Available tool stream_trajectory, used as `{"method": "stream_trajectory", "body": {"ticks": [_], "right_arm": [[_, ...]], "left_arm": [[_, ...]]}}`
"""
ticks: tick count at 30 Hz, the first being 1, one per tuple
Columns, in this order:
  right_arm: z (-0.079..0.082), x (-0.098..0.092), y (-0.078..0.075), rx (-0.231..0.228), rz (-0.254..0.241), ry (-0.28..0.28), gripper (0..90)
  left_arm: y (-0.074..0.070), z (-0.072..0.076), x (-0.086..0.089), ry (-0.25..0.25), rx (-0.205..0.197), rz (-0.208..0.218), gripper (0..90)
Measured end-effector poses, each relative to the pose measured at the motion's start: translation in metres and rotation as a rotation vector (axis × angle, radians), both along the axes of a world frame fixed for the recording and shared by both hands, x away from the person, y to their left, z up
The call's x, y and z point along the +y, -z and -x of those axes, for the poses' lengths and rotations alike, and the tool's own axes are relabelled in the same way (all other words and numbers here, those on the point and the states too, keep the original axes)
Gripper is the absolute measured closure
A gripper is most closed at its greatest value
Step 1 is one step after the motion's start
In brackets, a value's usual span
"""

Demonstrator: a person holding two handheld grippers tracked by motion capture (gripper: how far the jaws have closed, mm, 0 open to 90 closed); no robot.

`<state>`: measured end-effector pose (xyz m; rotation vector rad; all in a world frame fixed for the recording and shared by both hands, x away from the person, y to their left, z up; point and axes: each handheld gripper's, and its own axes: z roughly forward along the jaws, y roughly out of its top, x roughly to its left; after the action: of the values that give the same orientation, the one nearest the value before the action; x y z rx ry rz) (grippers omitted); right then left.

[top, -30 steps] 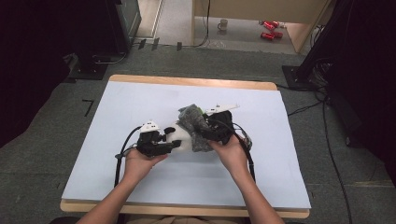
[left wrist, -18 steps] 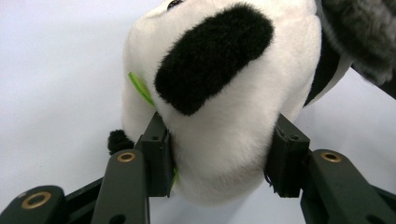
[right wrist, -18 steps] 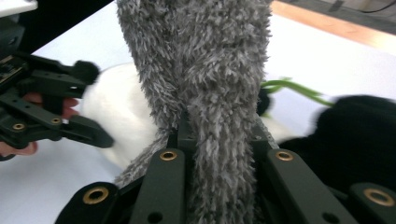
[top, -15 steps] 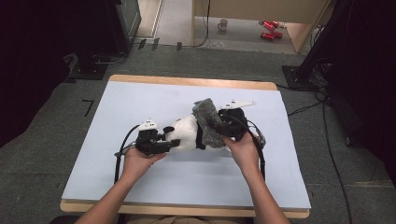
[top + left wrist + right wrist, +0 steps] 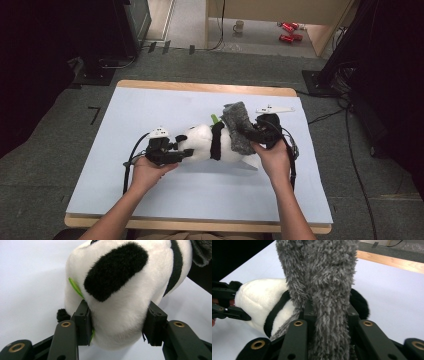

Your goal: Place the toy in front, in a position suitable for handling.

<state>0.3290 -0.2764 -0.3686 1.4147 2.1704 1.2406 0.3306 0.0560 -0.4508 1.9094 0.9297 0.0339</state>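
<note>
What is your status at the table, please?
Left tongs clamped on white-and-black plush panda. Right tongs pinching grey fuzzy cloth. Nothing obstructing.

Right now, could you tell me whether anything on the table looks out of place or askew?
Nothing looks damaged or spilled. The panda plush lies on its side on the pale blue mat, its head clamped in the left claw, while the right claw grips a grey fuzzy garment bunched crookedly over its lower body.
</note>
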Motion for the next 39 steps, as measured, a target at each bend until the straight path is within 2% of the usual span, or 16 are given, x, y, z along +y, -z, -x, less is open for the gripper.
{"method": "stream_trajectory", "body": {"ticks": [6,9,12,15,21,24,30,33,35,39], "right_arm": [[0.004,-0.013,-0.007,0.012,0.012,0.053,75.6],[0.008,-0.014,-0.016,0.019,-0.027,0.05,75.9],[0.012,0.0,-0.026,0.002,-0.052,0.007,75.8],[0.013,0.016,-0.027,-0.006,-0.057,-0.038,75.7],[0.011,0.057,-0.017,0.013,-0.061,-0.133,75.6],[0.009,0.081,-0.011,0.029,-0.066,-0.189,75.1],[0.011,0.104,-0.005,0.03,-0.054,-0.241,74.8],[0.01,0.11,0.004,0.034,-0.027,-0.251,74.6],[0.009,0.108,0.008,0.018,-0.018,-0.256,74.9],[0.006,0.1,0.008,0.015,0.012,-0.24,75.1]], "left_arm": [[0.0,0.001,0.0,-0.012,0.01,0.004,49.4],[0.0,0.002,-0.001,-0.021,0.014,0.0,49.6],[0.0,0.004,-0.002,-0.026,0.007,-0.001,49.7],[0.0,0.007,-0.003,-0.035,0.0,0.0,49.7],[0.0,0.013,-0.005,-0.052,-0.014,0.0,49.6],[0.0,0.017,-0.005,-0.063,0.0,0.015,49.5],[-0.001,0.024,-0.009,-0.075,-0.017,0.004,49.4],[-0.001,0.024,-0.01,-0.08,-0.014,-0.003,49.5],[-0.001,0.024,-0.01,-0.077,-0.019,-0.002,49.5],[-0.001,0.021,-0.009,-0.068,-0.013,-0.003,49.4]]}}
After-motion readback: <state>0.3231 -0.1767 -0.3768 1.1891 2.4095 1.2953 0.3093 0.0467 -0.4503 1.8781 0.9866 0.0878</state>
